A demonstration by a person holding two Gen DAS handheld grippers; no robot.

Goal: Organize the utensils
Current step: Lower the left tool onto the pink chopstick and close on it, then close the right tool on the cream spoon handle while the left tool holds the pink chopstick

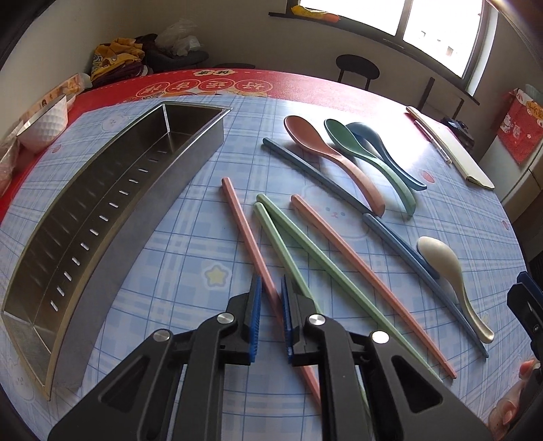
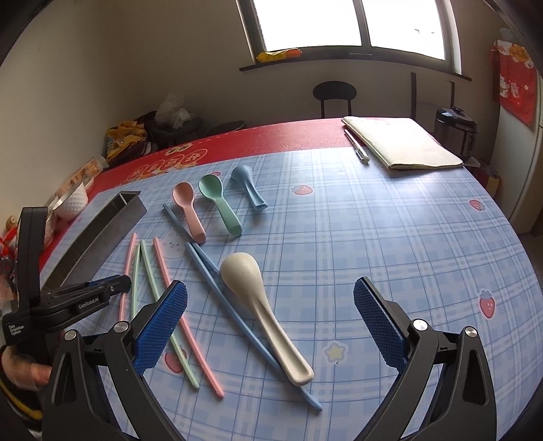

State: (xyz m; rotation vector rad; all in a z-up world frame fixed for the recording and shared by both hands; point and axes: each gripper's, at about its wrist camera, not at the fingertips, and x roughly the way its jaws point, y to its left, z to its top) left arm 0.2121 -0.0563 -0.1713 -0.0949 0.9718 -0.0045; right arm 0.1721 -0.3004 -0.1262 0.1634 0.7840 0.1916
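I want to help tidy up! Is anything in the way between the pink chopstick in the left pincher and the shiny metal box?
Nothing visible. The left gripper is shut on the pink chopstick, and only bare blue tablecloth lies between it and the open metal tray. The green chopsticks lie on the other side.

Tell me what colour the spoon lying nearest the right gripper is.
Cream, off-white spoon; it shows best in the right wrist view.

Each fisheye camera looks forward and steeply down along its own fingers, close above the counter, facing the window. The left view sits nearer the metal tray. Both share the chopsticks, the spoons and the tray.
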